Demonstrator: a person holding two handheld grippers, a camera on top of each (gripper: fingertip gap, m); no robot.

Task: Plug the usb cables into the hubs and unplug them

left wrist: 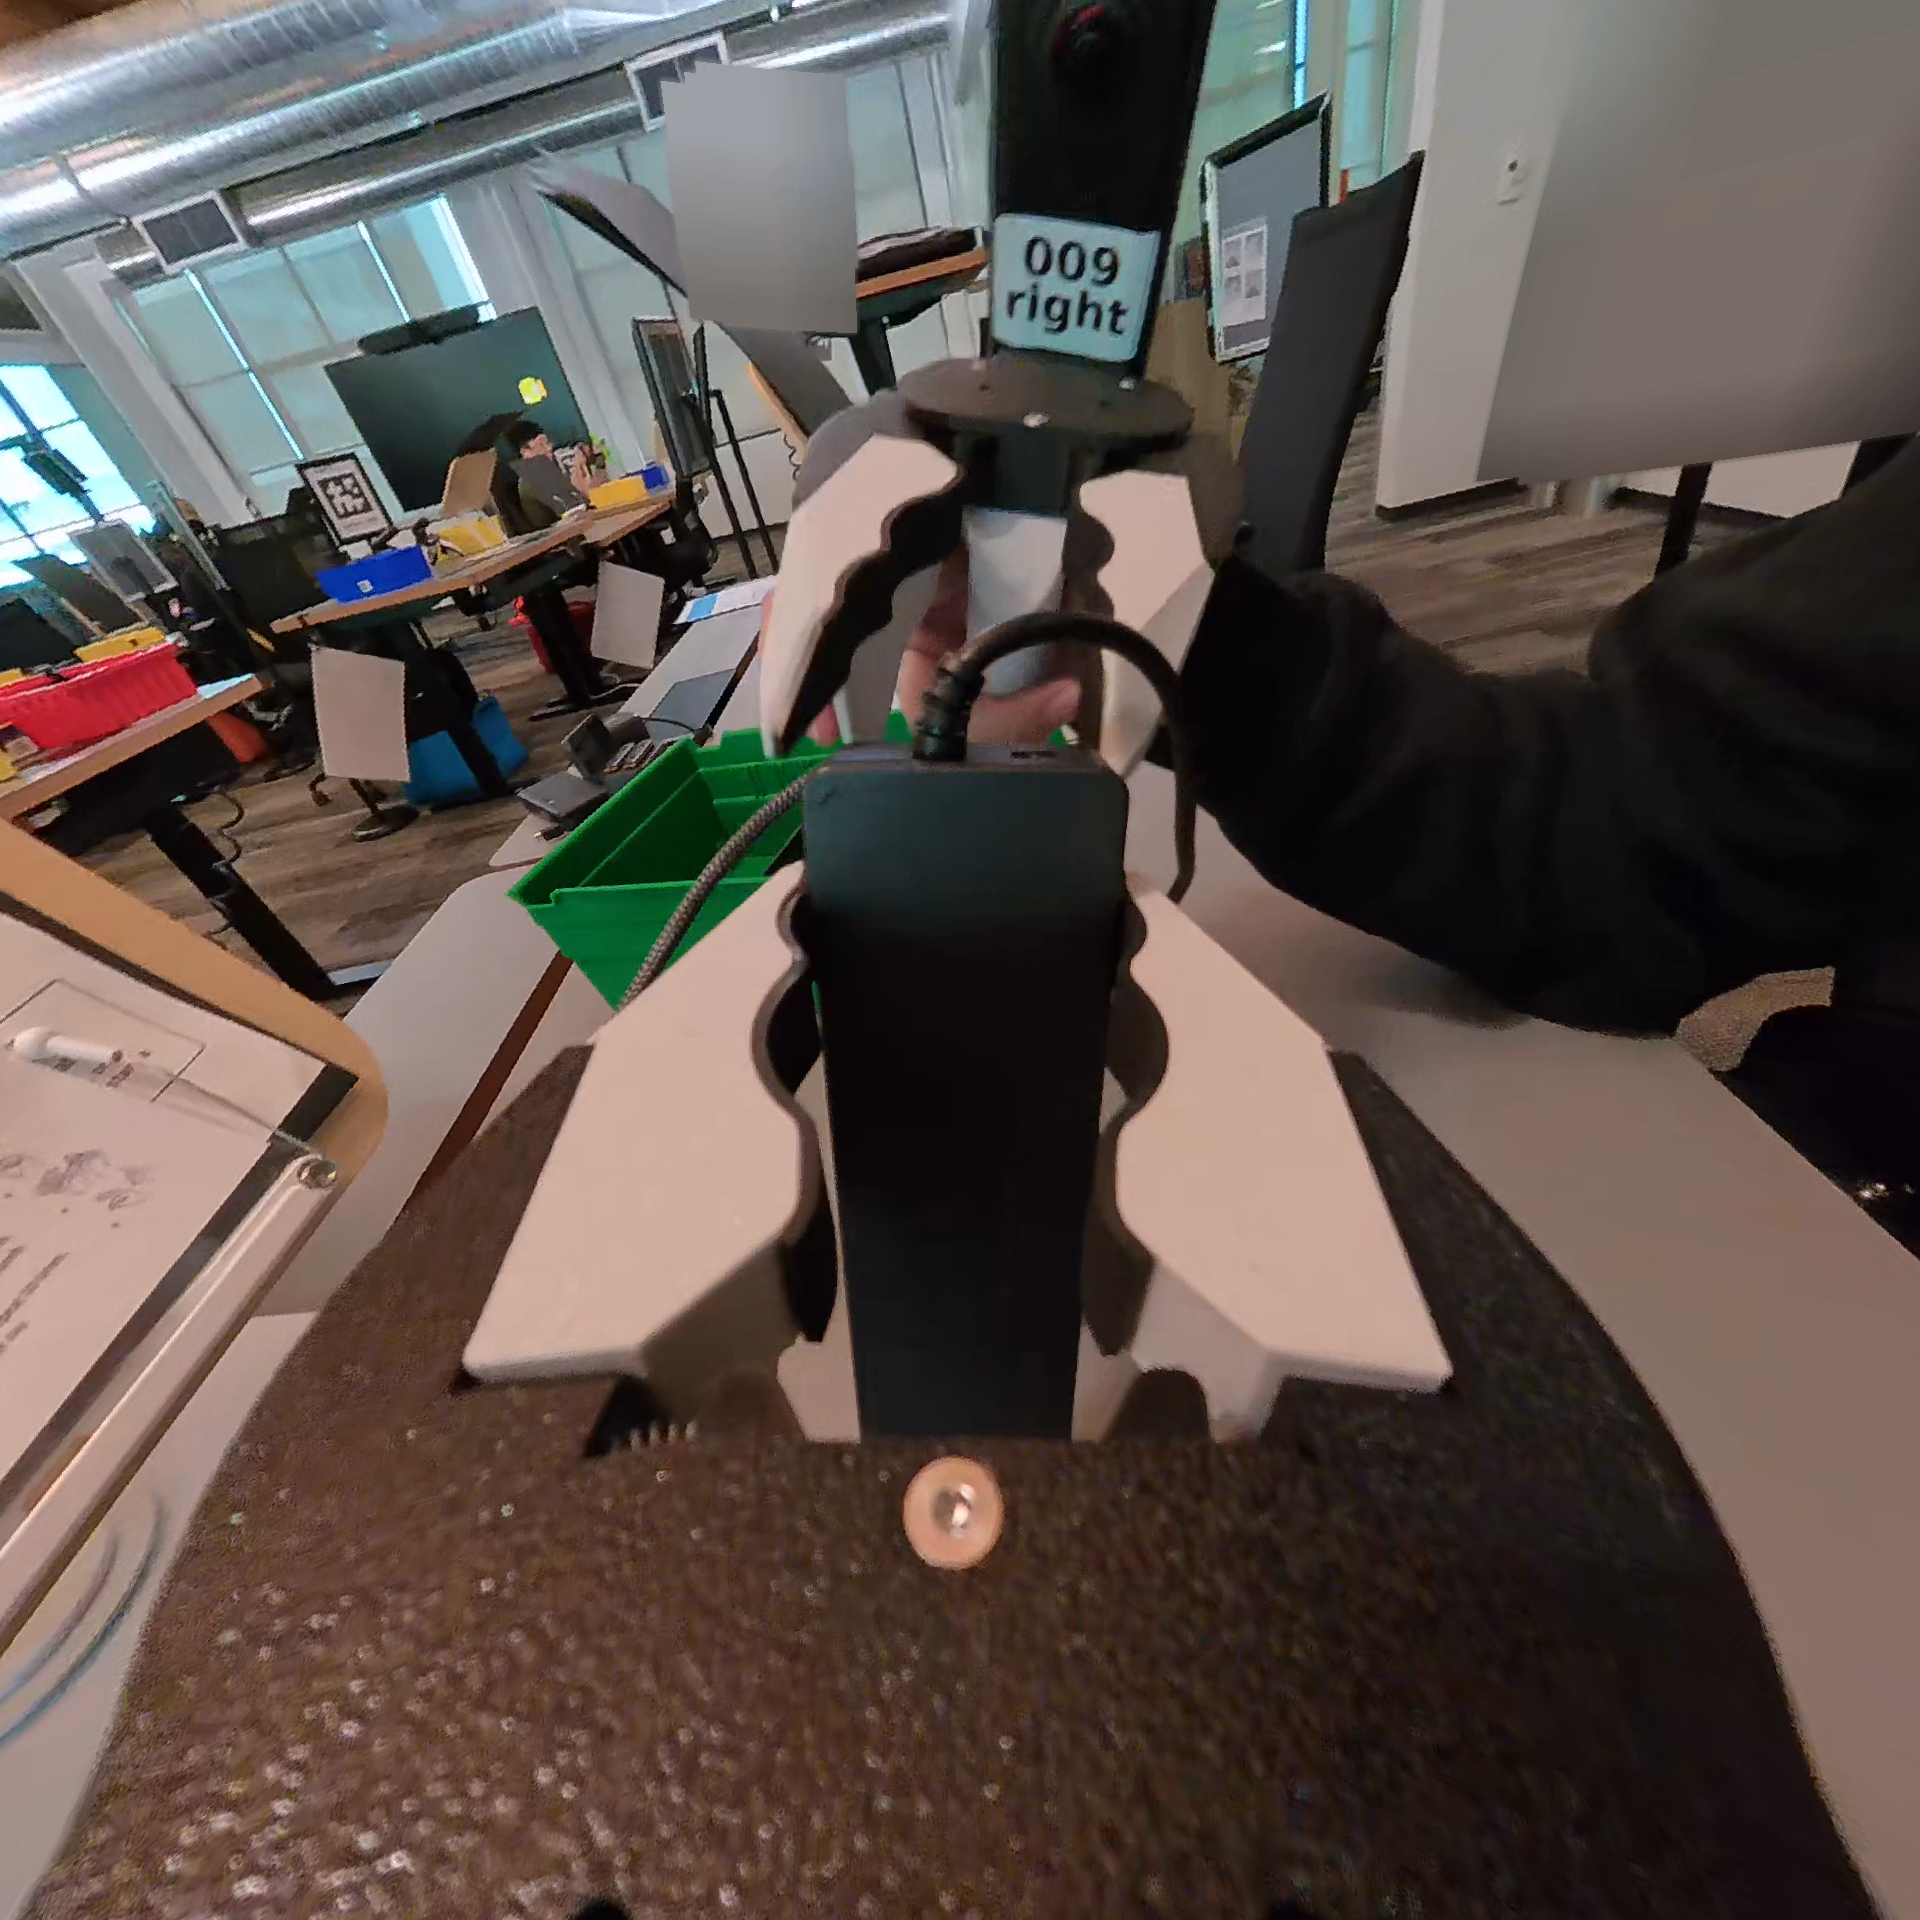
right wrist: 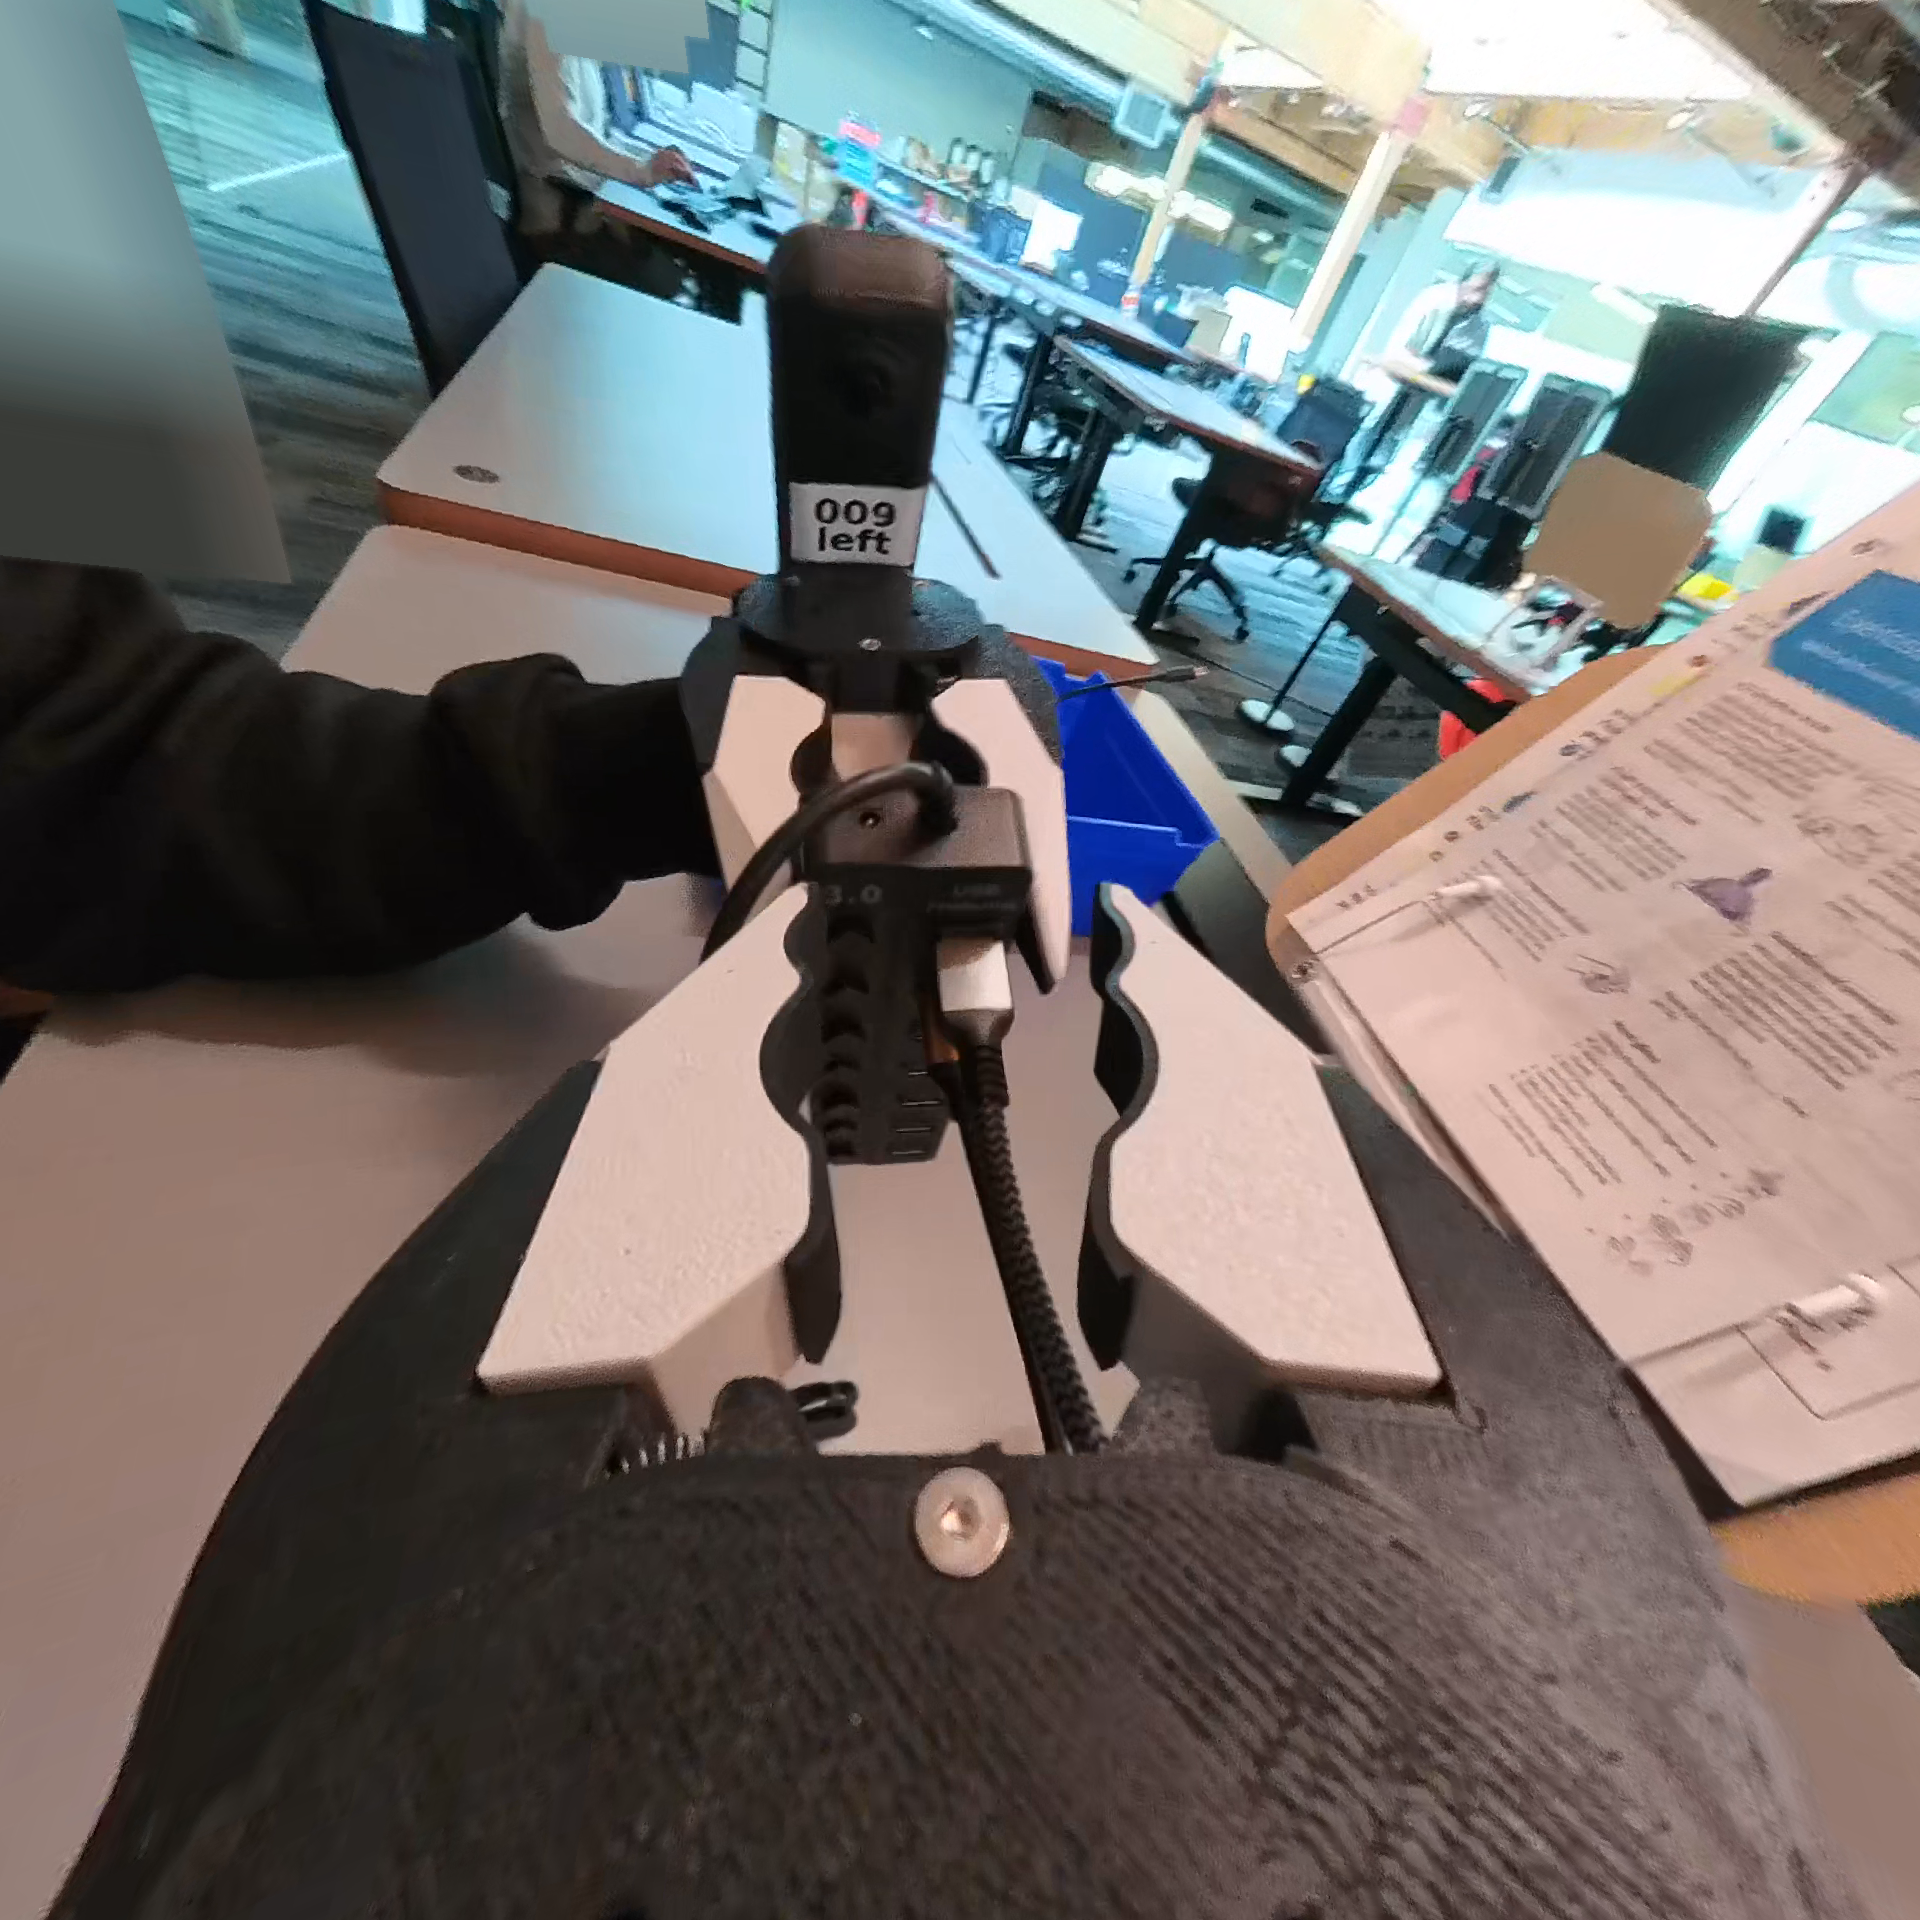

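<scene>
My left gripper [left wrist: 964,914] is shut on a black USB hub [left wrist: 966,1039], holding it by its long sides above the grey table [left wrist: 1558,1195]. The hub's own black lead [left wrist: 1039,634] curls out of its far end. My right gripper [right wrist: 951,925] is open and faces the left one, its fingers straddling the hub [right wrist: 873,997] without closing on it. A silver USB plug [right wrist: 975,982] on a braided cable [right wrist: 1023,1247] sits in a port on the hub's side. The cable runs back between my right fingers. The braided cable also shows in the left wrist view [left wrist: 717,883], beside the hub.
A green divided bin [left wrist: 665,862] stands on the table behind the hub. A blue bin [right wrist: 1122,810] stands past the left gripper. A board with printed sheets [right wrist: 1662,987] leans close by. Black sleeves [left wrist: 1507,790] reach in behind each gripper. Office desks fill the background.
</scene>
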